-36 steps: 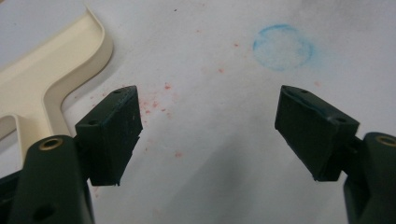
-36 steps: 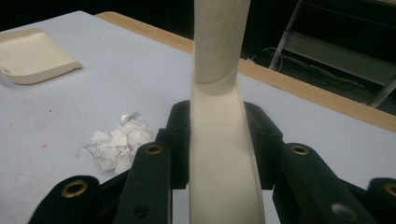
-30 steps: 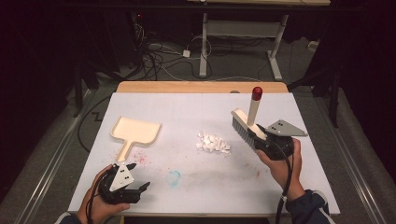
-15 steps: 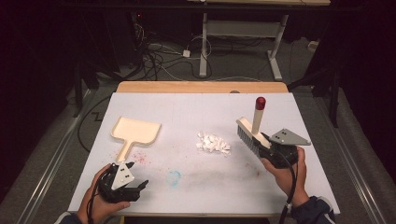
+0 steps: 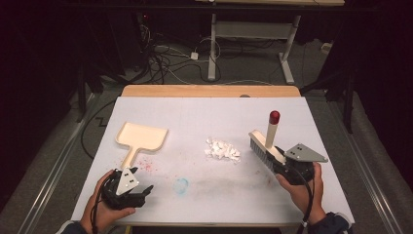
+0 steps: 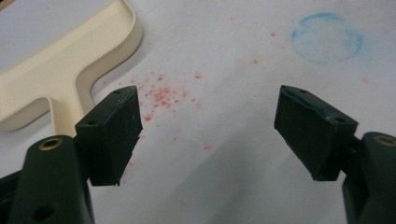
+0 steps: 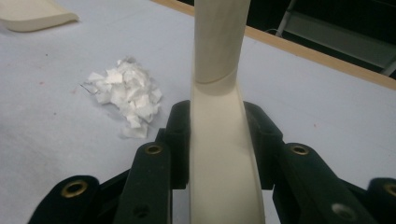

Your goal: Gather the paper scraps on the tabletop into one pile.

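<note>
the right tool (image 5: 278,161) is clamped on a cream brush (image 5: 265,144), right of the paper scraps (image 5: 222,149). the left tool (image 5: 139,191) is held spread and empty, near the dustpan (image 5: 140,138) handle.

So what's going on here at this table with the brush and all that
A person is working at a white table with a tool in each hand. The right tool is shut on a cream brush, held just right of a small pile of white paper scraps. The left tool hangs open and empty near the handle of a cream dustpan, which lies flat on the table. Nothing is in the dustpan yet.
</note>
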The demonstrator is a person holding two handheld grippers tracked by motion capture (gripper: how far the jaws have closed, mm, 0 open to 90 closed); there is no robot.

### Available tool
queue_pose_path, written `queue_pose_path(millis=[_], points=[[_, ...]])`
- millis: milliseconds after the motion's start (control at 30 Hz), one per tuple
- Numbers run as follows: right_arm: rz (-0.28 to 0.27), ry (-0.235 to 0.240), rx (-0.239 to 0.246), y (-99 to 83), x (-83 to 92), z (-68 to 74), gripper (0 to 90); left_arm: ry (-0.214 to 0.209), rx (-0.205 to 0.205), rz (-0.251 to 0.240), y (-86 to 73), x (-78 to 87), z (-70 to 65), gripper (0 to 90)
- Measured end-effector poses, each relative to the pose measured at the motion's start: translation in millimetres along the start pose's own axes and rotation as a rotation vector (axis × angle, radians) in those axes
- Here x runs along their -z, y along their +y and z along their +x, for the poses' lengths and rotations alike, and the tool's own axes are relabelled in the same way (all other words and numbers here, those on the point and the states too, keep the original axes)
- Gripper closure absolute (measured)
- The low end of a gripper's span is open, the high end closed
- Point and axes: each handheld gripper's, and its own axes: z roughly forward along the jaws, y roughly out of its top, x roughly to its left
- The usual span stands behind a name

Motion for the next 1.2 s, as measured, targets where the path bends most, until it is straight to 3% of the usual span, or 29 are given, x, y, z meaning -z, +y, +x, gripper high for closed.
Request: queue_pose_path(millis=[200, 333, 533, 767, 1133, 1200], points=[[-0.01, 0.0, 0.019, -8.4, 4.7, 3.2, 68.1, -0.001, 0.023, 0.005, -1.4, 0.6, 2.8, 22.3], [-0.027, -0.003, 0.038, -10.2, 8.8, 7.6, 68.1, 0.024, 0.026, 0.011, -2.9, 1.3, 4.1, 22.2], [-0.029, -0.006, 0.042, -11.9, 12.9, 5.2, 68.1, 0.076, 0.072, 0.007, -7.5, 4.9, 16.3, 21.9], [-0.028, -0.016, 0.027, -12.3, 16.8, -0.8, 68.1, 0.109, 0.157, 0.005, -13.9, 7.4, 33.6, 21.8], [-0.027, -0.018, 0.027, -10.5, 16.2, -5.9, 68.1, 0.126, 0.234, 0.034, -18.2, -0.8, 54.6, 21.8], [-0.024, -0.022, 0.03, -10.4, 15.9, -5.7, 68.1, 0.121, 0.264, 0.034, -18.2, -2.7, 59.9, 21.9]])
